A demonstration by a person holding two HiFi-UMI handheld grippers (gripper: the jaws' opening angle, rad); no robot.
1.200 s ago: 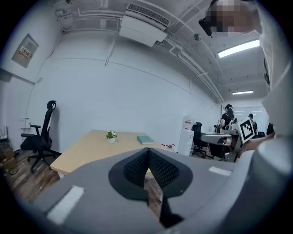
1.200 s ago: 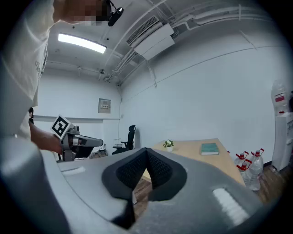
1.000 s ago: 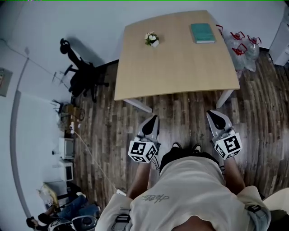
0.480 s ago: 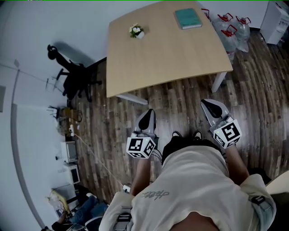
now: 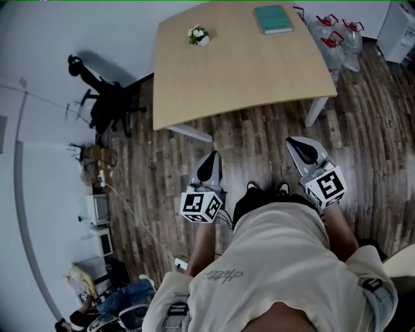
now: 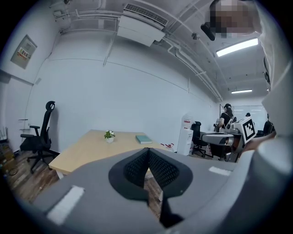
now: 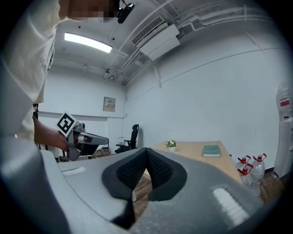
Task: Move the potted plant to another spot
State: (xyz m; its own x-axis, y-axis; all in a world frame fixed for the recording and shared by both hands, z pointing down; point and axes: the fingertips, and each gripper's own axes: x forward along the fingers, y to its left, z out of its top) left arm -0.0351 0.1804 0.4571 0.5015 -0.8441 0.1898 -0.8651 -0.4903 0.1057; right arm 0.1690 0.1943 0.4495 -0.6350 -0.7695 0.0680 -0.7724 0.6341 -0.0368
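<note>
A small potted plant with white flowers stands near the far left corner of a light wooden table; it also shows as the potted plant and potted plant in the two gripper views. My left gripper and right gripper are held level over the floor, well short of the table's near edge. Both are shut with nothing between the jaws, as the left gripper and right gripper show in their own views.
A teal book lies at the table's far right. Water bottles with red handles stand on the floor right of the table. A black office chair is at the left wall, with boxes and cables below it.
The view has shifted slightly so the table sits a bit lower than half a second ago. Both grippers keep their places and stay shut.
</note>
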